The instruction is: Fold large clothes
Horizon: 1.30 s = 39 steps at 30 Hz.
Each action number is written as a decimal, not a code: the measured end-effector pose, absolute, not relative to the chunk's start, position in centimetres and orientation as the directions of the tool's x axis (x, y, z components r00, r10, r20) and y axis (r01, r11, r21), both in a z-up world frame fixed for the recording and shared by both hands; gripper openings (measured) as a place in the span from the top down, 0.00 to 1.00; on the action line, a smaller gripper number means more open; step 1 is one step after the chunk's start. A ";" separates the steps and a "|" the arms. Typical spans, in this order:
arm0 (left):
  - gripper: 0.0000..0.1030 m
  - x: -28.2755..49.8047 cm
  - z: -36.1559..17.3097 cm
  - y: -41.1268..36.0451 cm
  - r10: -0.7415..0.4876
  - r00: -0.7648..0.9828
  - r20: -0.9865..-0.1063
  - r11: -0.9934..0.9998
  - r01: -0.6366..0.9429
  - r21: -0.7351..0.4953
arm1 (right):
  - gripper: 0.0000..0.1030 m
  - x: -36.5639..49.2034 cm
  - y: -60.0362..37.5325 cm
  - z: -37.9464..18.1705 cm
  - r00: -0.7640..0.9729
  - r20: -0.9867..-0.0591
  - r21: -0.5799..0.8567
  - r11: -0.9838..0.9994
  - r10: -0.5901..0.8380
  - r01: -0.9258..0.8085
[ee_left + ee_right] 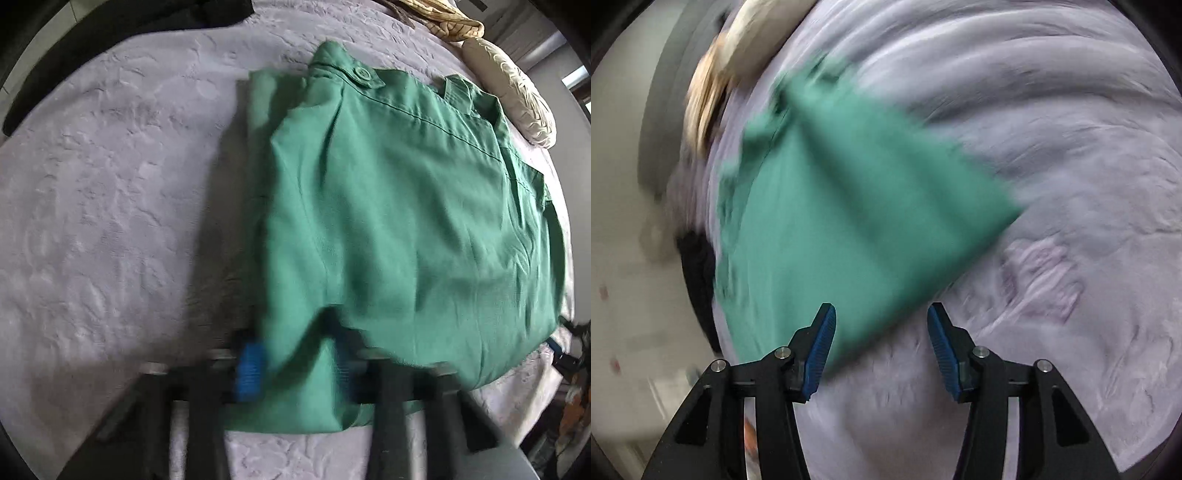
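Folded green trousers [399,206] lie on a lilac bedspread [110,206], waistband and button at the far end. My left gripper [295,369] sits at their near edge with green cloth lying between its blue pads [249,369]; the jaws stand apart and the view is blurred. In the right wrist view the green trousers [849,206] are smeared by motion. My right gripper [881,347] is open and empty, just over their near corner.
A cream patterned pillow [517,96] and a tan cloth [450,22] lie at the far right of the bed. A dark garment [92,48] lies at the far left edge. The bedspread [1052,184] fills the right wrist view.
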State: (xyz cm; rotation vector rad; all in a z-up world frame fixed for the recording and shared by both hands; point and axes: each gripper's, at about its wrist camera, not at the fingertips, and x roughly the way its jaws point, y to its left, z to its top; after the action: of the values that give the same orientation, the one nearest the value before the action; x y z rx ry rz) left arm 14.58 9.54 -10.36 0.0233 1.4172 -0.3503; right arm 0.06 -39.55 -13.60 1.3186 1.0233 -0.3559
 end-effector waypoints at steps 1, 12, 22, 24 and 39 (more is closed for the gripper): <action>0.88 14.4 -9.9 9.9 -0.247 0.116 -0.962 0.946 0.244 -0.214 | 0.49 0.0 -40.4 -14.2 0.567 -0.766 0.636 0.232 0.303 0.736; 0.91 10.8 -12.2 12.8 -0.299 0.100 -0.949 0.939 0.206 -0.274 | 0.97 0.3 -41.0 -16.1 0.401 -0.859 0.506 0.409 0.319 0.759; 0.90 10.9 -5.1 14.5 -0.147 0.238 -0.960 0.972 0.216 -0.095 | 0.87 0.5 -40.7 -7.7 0.437 -0.870 0.484 0.565 0.228 0.668; 0.90 12.5 -4.0 13.8 -0.160 0.282 -0.946 0.974 0.201 -0.105 | 0.87 2.7 -40.6 -5.7 0.484 -0.852 0.493 0.623 0.201 0.608; 0.90 23.4 -12.1 5.4 -0.089 0.308 -0.947 0.988 0.145 -0.046 | 0.99 16.1 -45.8 -12.9 0.476 -0.855 0.488 0.633 0.207 0.602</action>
State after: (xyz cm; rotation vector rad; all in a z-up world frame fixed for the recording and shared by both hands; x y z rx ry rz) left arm 23.42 5.38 -12.13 0.0510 1.2484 -0.1551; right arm 16.13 -45.84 -12.87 0.8902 1.0792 -0.2848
